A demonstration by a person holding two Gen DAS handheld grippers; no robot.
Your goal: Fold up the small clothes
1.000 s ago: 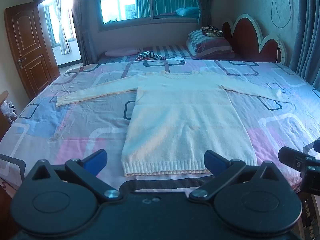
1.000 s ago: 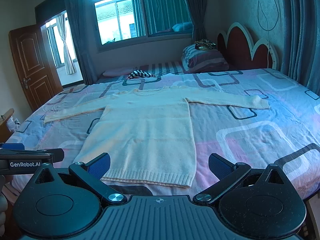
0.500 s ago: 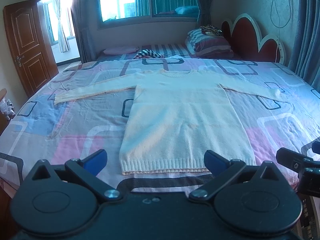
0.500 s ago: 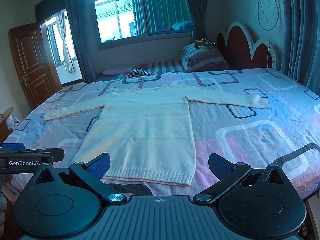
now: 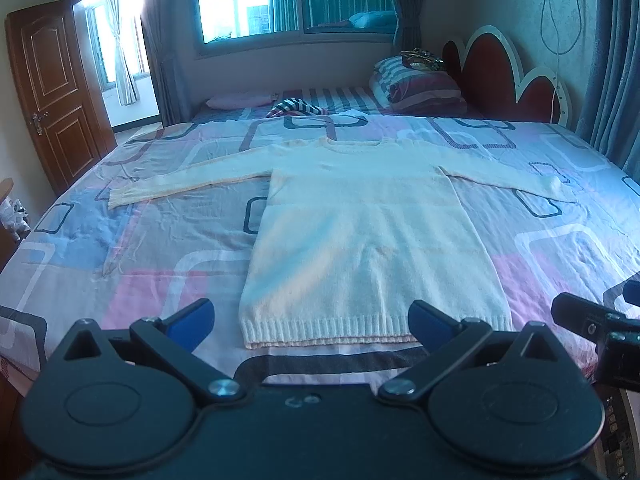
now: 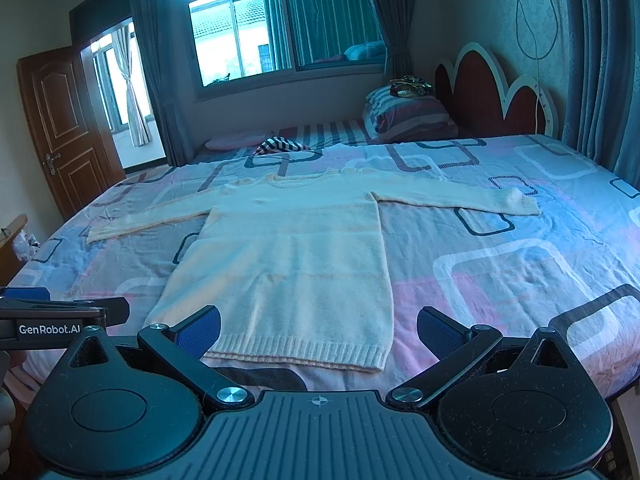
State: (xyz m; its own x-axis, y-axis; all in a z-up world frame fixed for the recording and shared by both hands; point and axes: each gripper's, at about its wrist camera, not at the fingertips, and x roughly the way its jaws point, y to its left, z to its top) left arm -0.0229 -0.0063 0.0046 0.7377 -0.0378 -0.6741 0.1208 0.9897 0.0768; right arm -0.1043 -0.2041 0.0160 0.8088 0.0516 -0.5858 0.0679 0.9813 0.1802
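While both jaws stand wide apart and empty, left gripper (image 5: 310, 318) and right gripper (image 6: 318, 330) hover off the bed's (image 6: 500, 264) near edge. Cream knit sweater (image 6: 288, 256) lies flat, sleeves outspread, hem at that edge. Likely fault: pinching bedsheet with hem, dragging both.

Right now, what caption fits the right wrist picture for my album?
Open right gripper faces a cream sweater spread flat on the bed.
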